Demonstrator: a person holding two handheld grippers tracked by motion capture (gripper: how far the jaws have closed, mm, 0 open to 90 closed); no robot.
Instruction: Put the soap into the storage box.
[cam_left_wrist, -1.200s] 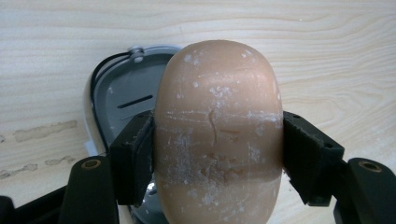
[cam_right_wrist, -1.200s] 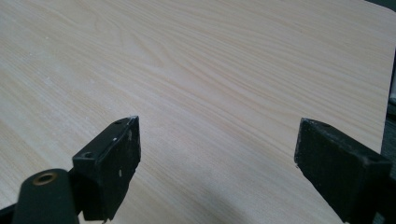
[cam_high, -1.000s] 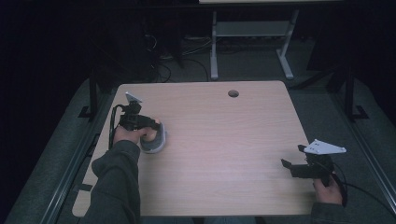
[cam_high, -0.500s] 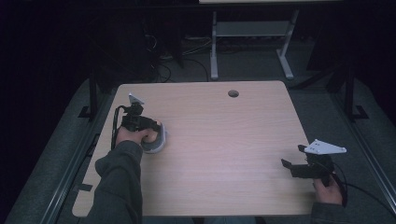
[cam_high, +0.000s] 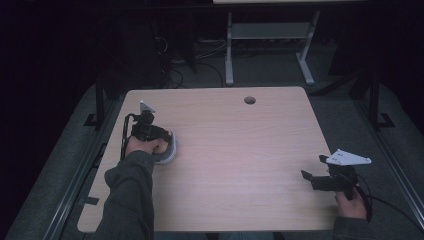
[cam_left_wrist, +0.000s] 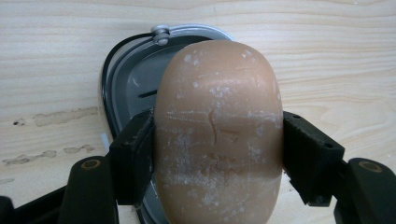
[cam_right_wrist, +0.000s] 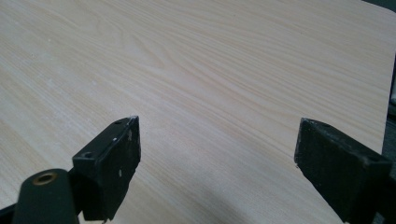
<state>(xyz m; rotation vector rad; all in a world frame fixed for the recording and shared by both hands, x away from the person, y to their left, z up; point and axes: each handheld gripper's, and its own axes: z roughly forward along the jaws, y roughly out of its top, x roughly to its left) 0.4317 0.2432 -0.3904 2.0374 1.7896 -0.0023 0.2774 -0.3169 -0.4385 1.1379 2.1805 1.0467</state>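
Over at the nine o'clock side of the wooden table (cam_high: 240, 150), the left gripper (cam_high: 159, 144) points down at a grey soap dish (cam_left_wrist: 128, 79), and in the left gripper view its two black jaws are clamped on the flanks of a brown bar of soap (cam_left_wrist: 218, 135), whose scuffed, white-flecked top bulges between them right above the dish. Meanwhile the right gripper (cam_high: 311, 179) sits well apart at about four o'clock near the table's edge, its jaws spread wide over bare wood with nothing between them in the right gripper view.
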